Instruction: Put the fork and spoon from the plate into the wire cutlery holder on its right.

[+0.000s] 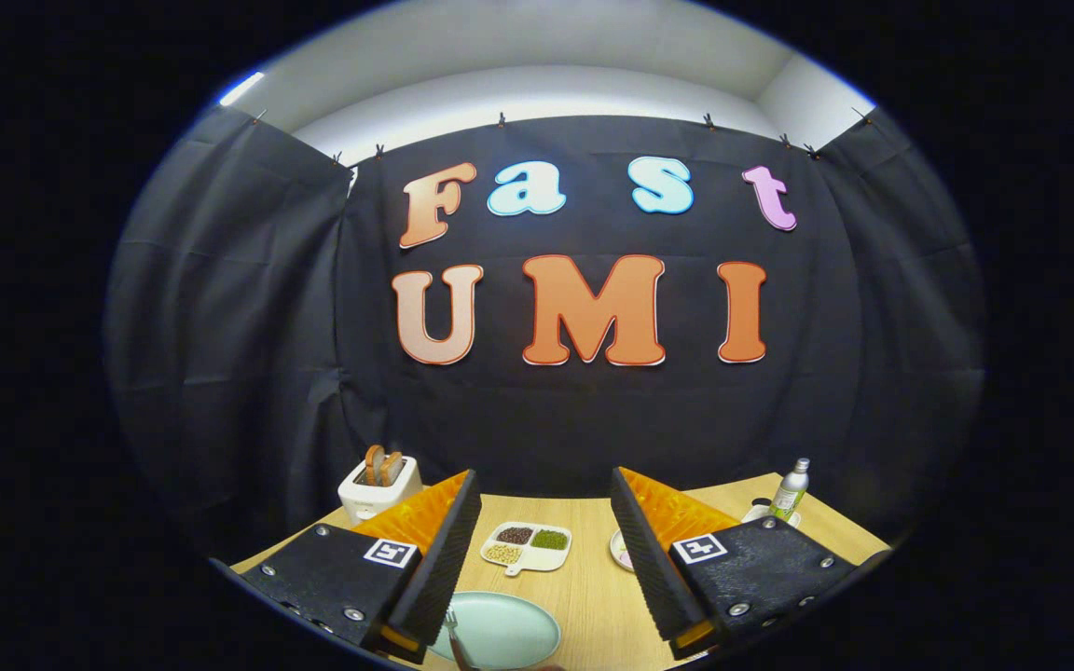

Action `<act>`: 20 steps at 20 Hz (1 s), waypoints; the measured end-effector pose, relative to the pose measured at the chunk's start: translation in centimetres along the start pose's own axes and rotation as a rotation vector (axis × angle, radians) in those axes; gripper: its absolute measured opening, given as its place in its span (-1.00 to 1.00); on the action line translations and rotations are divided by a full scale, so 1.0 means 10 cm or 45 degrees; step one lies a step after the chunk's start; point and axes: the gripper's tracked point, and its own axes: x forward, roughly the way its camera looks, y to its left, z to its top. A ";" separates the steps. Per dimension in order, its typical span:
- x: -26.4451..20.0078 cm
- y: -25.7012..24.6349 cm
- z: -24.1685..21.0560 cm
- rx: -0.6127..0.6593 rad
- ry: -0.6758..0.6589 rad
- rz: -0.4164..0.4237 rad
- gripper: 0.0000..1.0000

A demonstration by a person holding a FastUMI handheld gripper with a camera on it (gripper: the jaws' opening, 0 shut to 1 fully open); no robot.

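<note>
My gripper (pixel 546 643) stands open above the wooden table, its two fingers spread wide apart with nothing between them. A pale green plate (pixel 509 629) lies on the table between the fingers, close to the left finger (pixel 434 578). The tines of a fork (pixel 451 620) show on the plate's left part beside that finger; the rest of the fork is cut off below. The right finger (pixel 658 568) hides what lies behind it.
A white divided dish (pixel 528 547) with brown, green and beige fillings sits beyond the plate. A white toaster (pixel 378 485) with bread stands at the back left. A small bottle (pixel 790 489) stands at the back right. A small white plate (pixel 619 550) peeks beside the right finger.
</note>
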 end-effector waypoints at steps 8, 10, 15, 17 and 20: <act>0.13 0.57 -0.58 -0.052 0.176 0.179 0.69; 0.17 0.65 -0.92 -0.061 0.325 0.233 0.72; 0.17 0.89 -1.54 -0.098 0.642 0.373 0.79; 0.11 0.94 -1.79 -0.130 0.760 0.414 0.80; 0.05 1.05 -2.11 -0.184 0.921 0.470 0.80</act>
